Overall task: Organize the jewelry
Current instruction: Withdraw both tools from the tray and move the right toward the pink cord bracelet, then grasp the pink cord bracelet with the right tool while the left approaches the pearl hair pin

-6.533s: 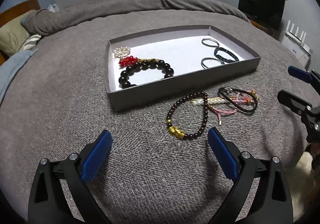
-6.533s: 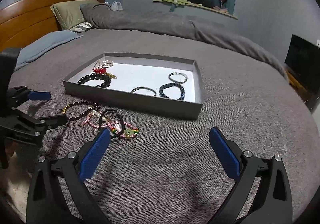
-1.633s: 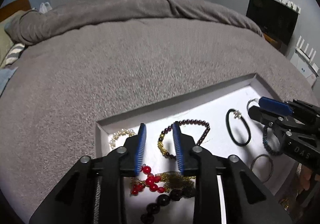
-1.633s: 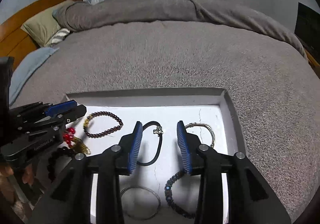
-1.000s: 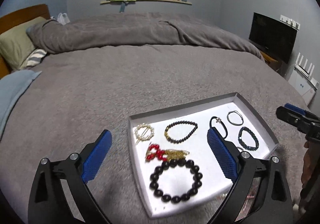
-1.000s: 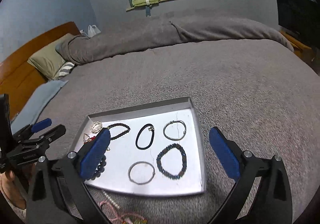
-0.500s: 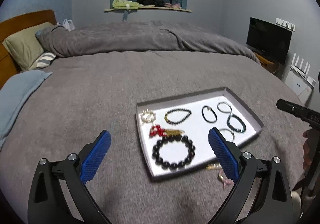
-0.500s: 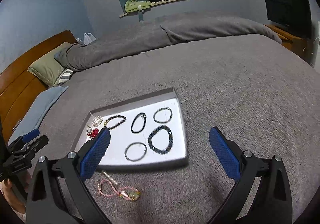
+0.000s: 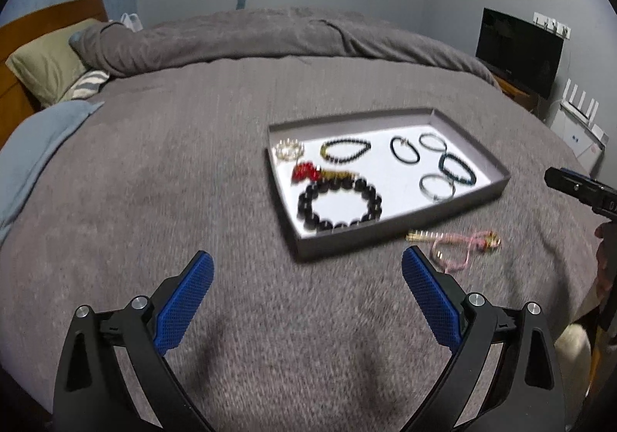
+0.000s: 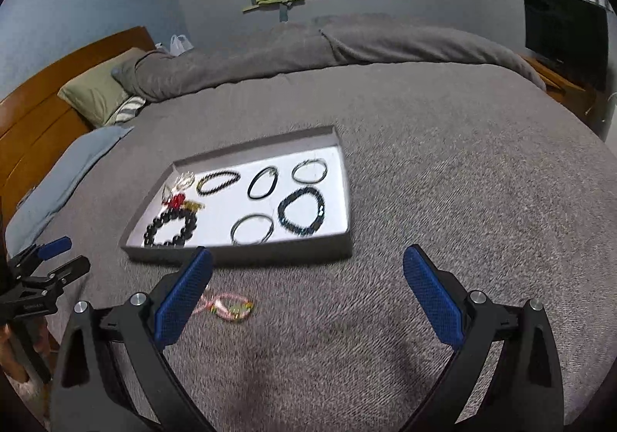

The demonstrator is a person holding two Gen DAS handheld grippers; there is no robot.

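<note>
Both tools, left (image 9: 306, 291) and right (image 10: 308, 291), hang spread and empty while pink cords (image 9: 459, 245) await the tray (image 9: 401, 229) at centre frame

Dim bluish room light, slight motion blur, fisheye bending, dark corners

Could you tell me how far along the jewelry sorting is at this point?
Mostly done: the tray holds several pieces, including the large black bead bracelet and the thin black band. Nothing is in hand: the left gripper and right gripper are both open and empty. Left: the pink cord jewelry lies on the bedspread beside the tray.
</note>
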